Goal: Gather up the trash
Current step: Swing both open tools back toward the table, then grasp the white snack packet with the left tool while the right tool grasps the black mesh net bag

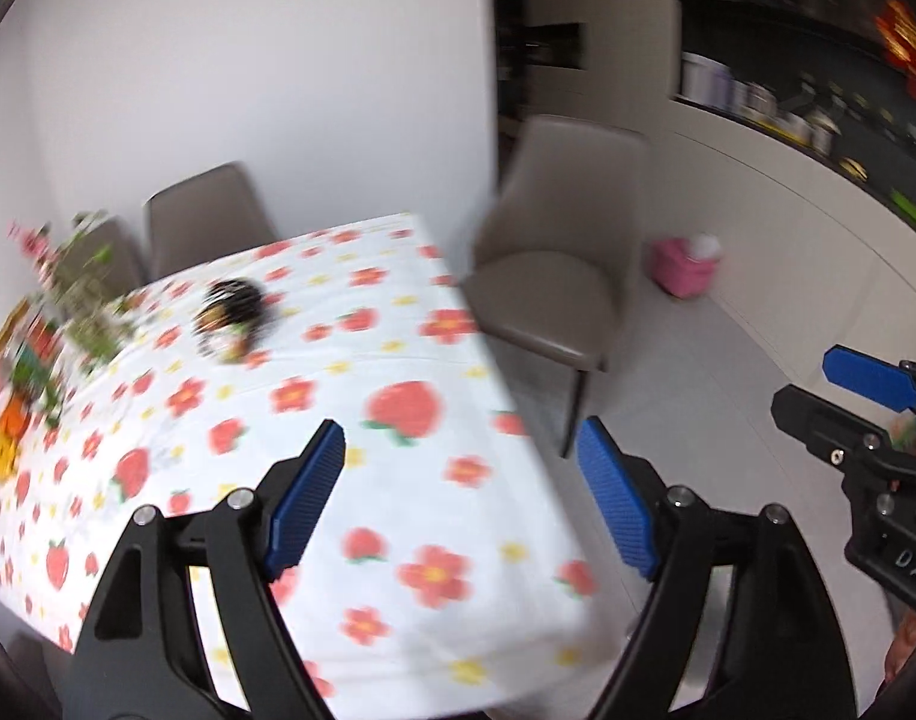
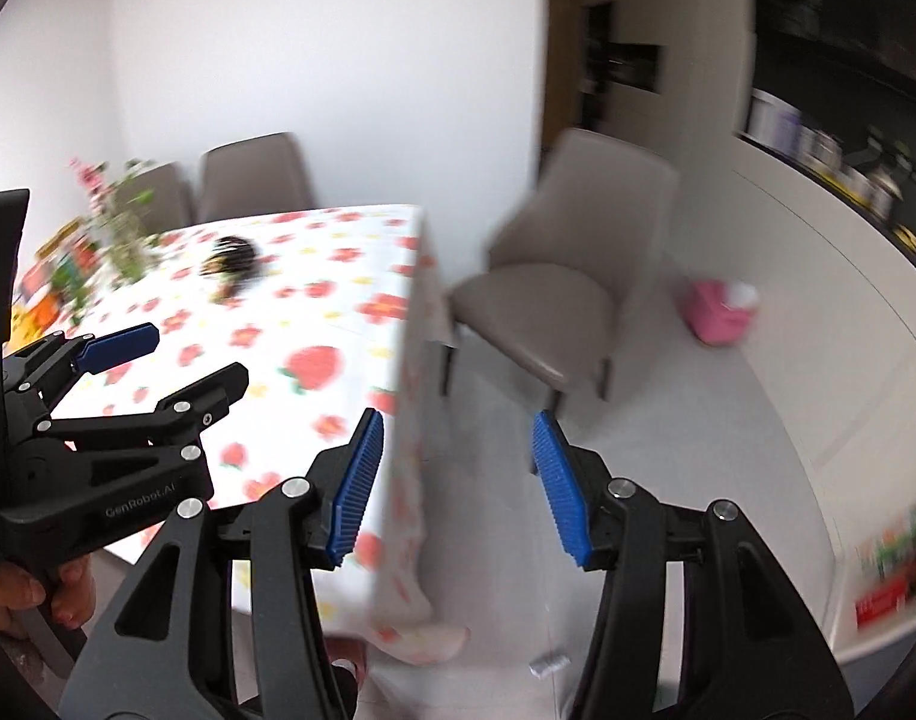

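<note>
Both claws spread past table (image 1: pixel 458 480) edge

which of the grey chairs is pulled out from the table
The grey chair at the table's end, nearest the pink bin; it stands clear on open floor, while the two chairs by the wall sit tucked against the table.

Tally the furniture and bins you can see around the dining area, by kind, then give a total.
Chairs: 3, one pulled out by the table corner, two behind the table at the wall
Table with floral cloth: 1
Pink bin on the floor: 1
Total: 5
</note>
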The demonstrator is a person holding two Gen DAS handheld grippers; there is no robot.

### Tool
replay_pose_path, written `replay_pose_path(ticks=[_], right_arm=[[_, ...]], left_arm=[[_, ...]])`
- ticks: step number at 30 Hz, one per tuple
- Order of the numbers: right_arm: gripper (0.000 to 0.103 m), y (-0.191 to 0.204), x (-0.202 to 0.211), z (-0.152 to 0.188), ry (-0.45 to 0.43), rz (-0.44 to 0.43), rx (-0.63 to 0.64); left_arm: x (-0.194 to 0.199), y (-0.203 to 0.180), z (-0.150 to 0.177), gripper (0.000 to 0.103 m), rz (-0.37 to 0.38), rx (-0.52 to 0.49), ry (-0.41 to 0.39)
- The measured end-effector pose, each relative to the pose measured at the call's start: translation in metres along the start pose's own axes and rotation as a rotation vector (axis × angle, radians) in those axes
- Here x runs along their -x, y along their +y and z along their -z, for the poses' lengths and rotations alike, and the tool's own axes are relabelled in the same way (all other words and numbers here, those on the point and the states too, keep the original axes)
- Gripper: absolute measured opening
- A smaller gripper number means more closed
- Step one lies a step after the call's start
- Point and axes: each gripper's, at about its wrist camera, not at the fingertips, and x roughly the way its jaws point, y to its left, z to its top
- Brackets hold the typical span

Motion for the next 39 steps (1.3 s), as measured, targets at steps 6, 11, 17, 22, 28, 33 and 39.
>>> replay_pose_path(ticks=[6,11,17,22,28,33,39], right_arm=[[0.050,0.056,-0.056,-0.053,0.012,-0.080,0.052],[0.050,0.101,-0.108,-0.092,0.016,-0.120,0.074],[0.050,0.151,-0.169,-0.129,0.044,-0.169,0.121],[0.050,0.178,-0.216,-0.151,0.075,-0.208,0.188],[0.050,0.204,-0.277,-0.174,0.110,-0.258,0.263],[0.050,0.218,-0.324,-0.189,0.140,-0.301,0.317],[0.061,0.235,-0.375,-0.195,0.169,-0.337,0.358]], left_arm=[[-0.034,0.094,-0.024,0.080,-0.067,0.081,0.016],[-0.060,0.157,-0.042,0.080,-0.103,0.109,0.020],[-0.095,0.217,-0.055,0.080,-0.147,0.146,0.052],[-0.124,0.248,-0.060,0.080,-0.179,0.199,0.080],[-0.157,0.273,-0.065,0.080,-0.221,0.251,0.117],[-0.188,0.294,-0.069,0.080,-0.250,0.294,0.146],[-0.227,0.313,-0.067,0.080,-0.272,0.326,0.203]])
